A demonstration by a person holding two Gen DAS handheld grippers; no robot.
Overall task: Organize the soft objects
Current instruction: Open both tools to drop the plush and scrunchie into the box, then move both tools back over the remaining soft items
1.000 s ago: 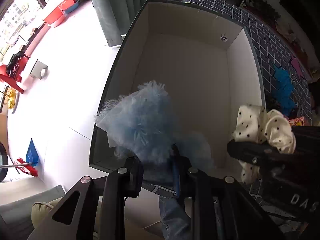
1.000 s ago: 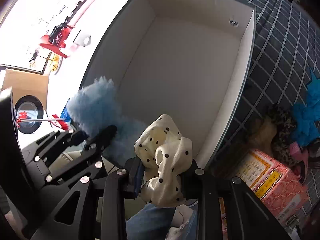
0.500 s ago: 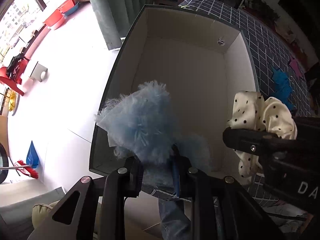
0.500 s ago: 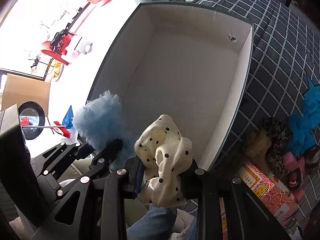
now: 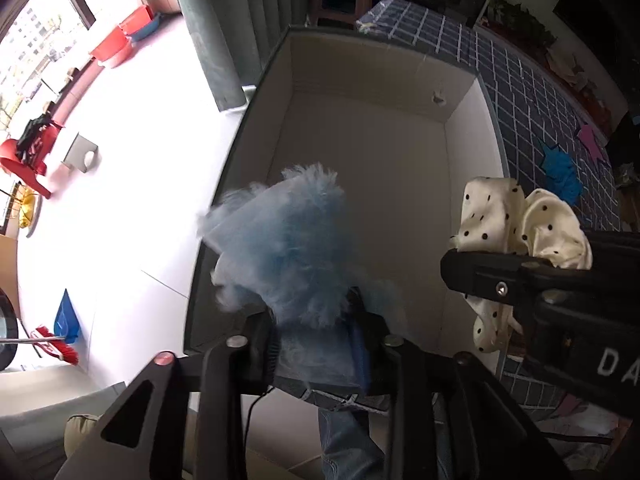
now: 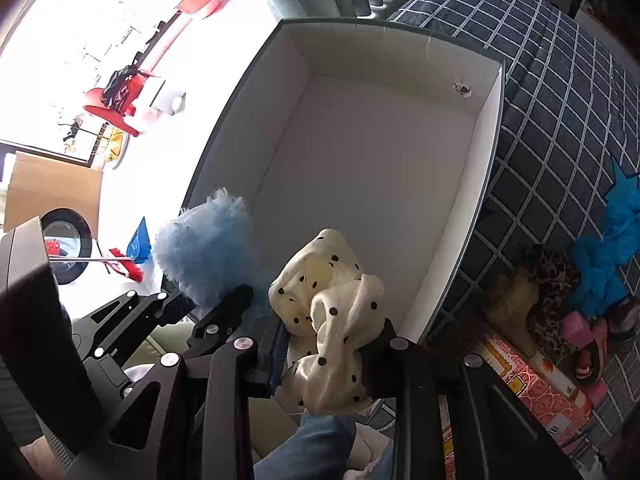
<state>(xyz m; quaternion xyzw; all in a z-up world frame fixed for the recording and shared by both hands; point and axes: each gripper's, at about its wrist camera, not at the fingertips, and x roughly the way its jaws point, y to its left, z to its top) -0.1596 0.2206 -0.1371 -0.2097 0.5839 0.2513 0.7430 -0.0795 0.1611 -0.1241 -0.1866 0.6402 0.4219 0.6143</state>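
Since the earlier frames, the left gripper (image 5: 316,340) has just been opening its jaws, with the blue fluffy item (image 5: 288,248) between them; that item now appears blurred and looser above the fingers. Whether the pads press on it at this moment cannot be told.

Largest item: the open box (image 5: 464,184), white inside with a dark rim, standing on the bed's checked dark cover (image 6: 560,120) at its left edge, next to the pale floor (image 5: 140,160). Nothing lies on the box floor.

Both grippers point steeply down above the box's near edge. The blue fluffy item is over the near-left corner of the box.

The right gripper (image 6: 324,356) is clamped narrow on the cream polka-dot scrunchie (image 6: 328,312), which bulges above and below the fingers, over the near edge towards the right wall.

On the cover past the box's right wall lie a bright blue soft item (image 6: 612,248), a leopard-print item (image 6: 552,280) and a pink patterned carton (image 6: 532,384).
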